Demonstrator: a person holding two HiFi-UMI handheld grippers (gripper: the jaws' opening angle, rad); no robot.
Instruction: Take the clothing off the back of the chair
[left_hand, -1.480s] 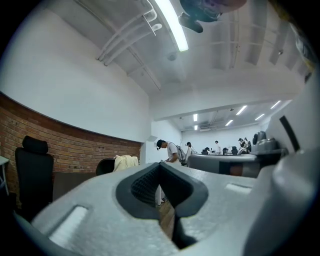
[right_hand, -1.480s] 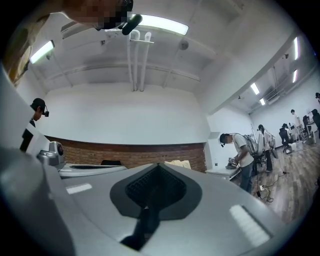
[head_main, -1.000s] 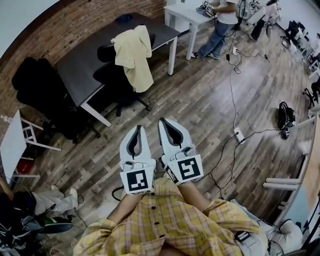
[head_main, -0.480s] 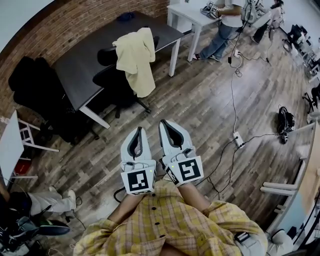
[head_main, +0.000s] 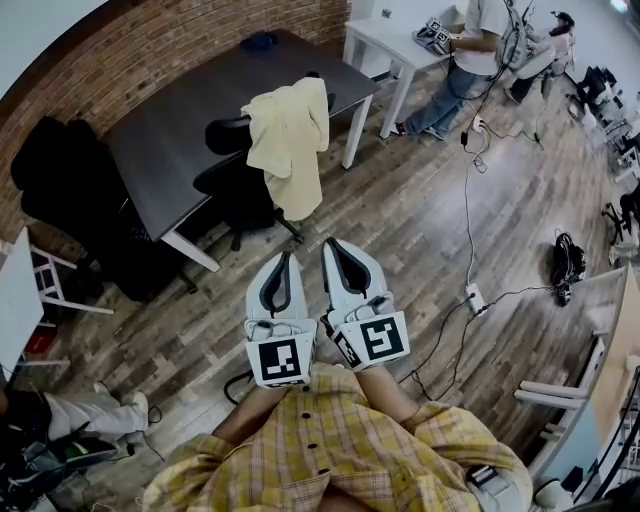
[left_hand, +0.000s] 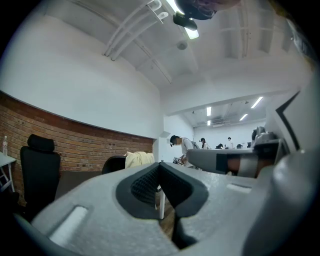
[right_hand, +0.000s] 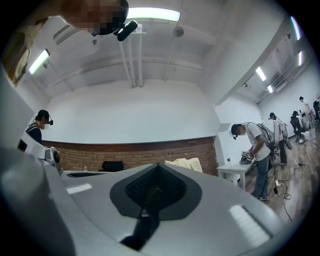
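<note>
A pale yellow garment (head_main: 288, 140) hangs over the back of a black office chair (head_main: 232, 182), which is pushed in at a dark desk (head_main: 180, 100). My left gripper (head_main: 283, 260) and right gripper (head_main: 334, 246) are held side by side, pointing level toward the chair and still a stretch of wooden floor short of it. Both have their jaws shut with nothing between them. In the left gripper view the garment (left_hand: 139, 159) shows just over the closed jaw tips (left_hand: 160, 164). The right gripper view has the garment (right_hand: 185, 163) small and far off, beyond the tips (right_hand: 159, 166).
A white table (head_main: 392, 40) stands past the desk with a person (head_main: 468, 55) bent over it. A power strip (head_main: 477, 270) and cables trail across the floor on the right. Black chairs (head_main: 60, 170) line the brick wall at left. A seated person's legs (head_main: 90, 412) are at bottom left.
Both grippers have moved forward together toward the chair, which now sits nearer and lower in the head view. Their jaws stayed shut.
</note>
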